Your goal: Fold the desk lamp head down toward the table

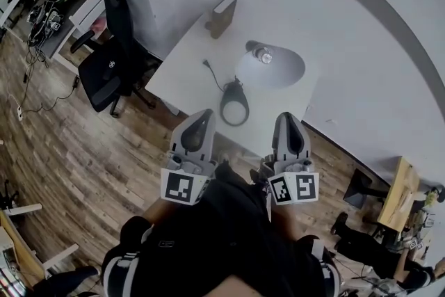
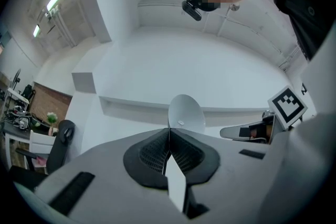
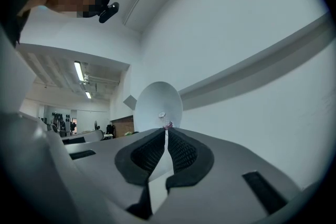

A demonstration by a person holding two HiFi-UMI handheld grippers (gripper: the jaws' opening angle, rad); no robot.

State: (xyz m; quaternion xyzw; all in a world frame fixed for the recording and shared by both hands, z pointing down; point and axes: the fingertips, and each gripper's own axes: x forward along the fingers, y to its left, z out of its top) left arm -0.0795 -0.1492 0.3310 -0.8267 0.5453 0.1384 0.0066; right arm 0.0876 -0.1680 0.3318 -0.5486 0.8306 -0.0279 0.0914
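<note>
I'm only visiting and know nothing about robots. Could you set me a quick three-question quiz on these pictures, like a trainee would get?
1. True or false: the left gripper is clamped on the desk lamp.
2. What stands on the wooden floor beside the white table? A) a black office chair B) a red stool C) a ladder
3. Fill in the blank: the right gripper's jaws are ____ (open or shut).

Key
1. False. Its jaws are closed on nothing, and it is short of the lamp.
2. A
3. shut
</note>
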